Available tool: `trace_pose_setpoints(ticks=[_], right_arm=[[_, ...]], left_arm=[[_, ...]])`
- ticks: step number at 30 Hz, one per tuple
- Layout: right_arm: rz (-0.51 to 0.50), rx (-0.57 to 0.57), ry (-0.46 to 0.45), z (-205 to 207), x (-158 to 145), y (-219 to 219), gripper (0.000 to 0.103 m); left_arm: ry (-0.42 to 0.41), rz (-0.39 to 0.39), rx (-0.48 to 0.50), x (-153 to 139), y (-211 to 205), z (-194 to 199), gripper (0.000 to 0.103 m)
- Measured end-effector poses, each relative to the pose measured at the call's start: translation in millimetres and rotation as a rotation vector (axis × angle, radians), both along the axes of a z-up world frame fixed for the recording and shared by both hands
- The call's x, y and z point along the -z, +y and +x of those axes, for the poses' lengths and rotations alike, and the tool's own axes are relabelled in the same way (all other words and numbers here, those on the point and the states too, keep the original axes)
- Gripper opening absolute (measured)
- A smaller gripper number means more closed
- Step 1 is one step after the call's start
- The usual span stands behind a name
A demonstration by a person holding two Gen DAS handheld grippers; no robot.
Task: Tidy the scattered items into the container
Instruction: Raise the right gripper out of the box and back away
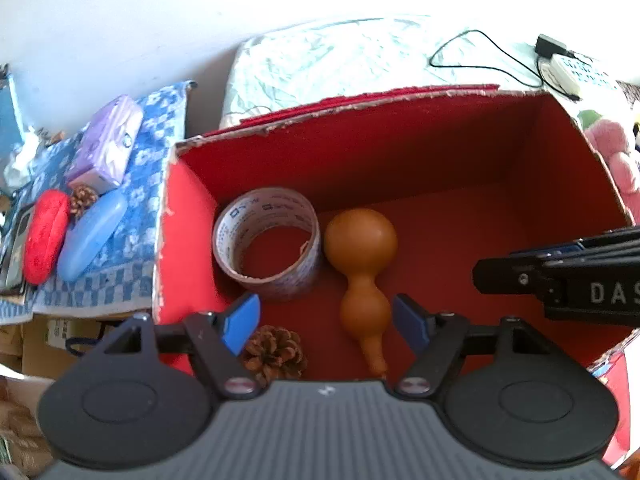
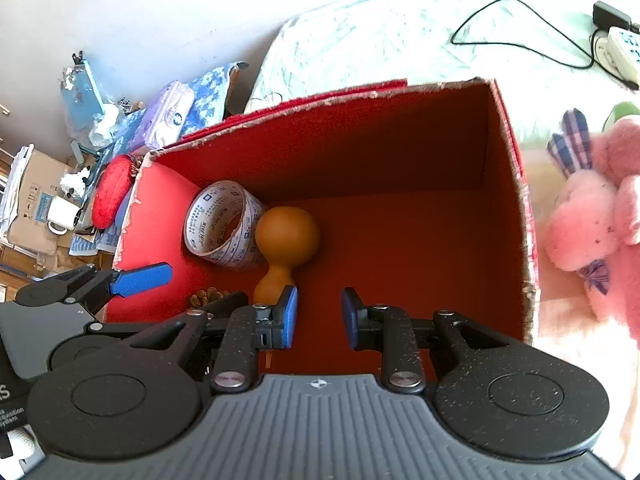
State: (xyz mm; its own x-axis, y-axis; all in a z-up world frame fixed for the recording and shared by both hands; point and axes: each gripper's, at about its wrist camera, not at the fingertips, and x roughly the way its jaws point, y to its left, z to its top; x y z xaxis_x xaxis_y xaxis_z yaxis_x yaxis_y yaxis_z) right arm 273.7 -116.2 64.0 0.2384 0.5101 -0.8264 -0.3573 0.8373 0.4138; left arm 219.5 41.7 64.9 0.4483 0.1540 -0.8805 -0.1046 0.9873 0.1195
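A red cardboard box (image 1: 560, 168) stands open below both grippers. On its floor lie a roll of printed tape (image 1: 267, 246), a brown gourd (image 1: 362, 248) and a pine cone (image 1: 276, 354). My left gripper (image 1: 326, 324) hangs open over the near side of the box. The gourd's neck shows in the gap between its blue pads (image 1: 242, 322), which do not touch it. My right gripper (image 2: 320, 316) hovers over the box (image 2: 508, 184) with a narrow gap between its jaws and nothing in them. In the right wrist view the tape (image 2: 222, 224) and the gourd (image 2: 286, 236) lie ahead to the left.
Left of the box, on a blue checked cloth (image 1: 140, 184), lie a red cushion (image 1: 45, 236), a blue case (image 1: 92, 236), a second pine cone (image 1: 83, 198) and a purple tissue pack (image 1: 106, 144). A pink plush toy (image 2: 592, 208) lies right of the box. Behind it are bedding and a cable.
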Motion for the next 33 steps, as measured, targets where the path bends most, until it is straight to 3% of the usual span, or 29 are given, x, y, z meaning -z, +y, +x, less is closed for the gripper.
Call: trace_pose_setpoints(ticks=[5,15,33], right_arm=[[0.014,0.006,-0.055,-7.0,-8.9,-7.5,0.029],[0.025,-0.004,-0.135,-23.0,-22.0,-20.0,0.032],[0.072,-0.024,-0.201,-54.1,-41.3,-56.6,0.039]], left_arm=[[-0.05,0.038,-0.074,-11.5,-7.6,-8.0,0.091],[-0.083,0.037,-0.184,-20.8,-19.3,-22.1,0.091],[-0.124,0.079,-0.232,-38.3,-62.3,-50.1,0.093]])
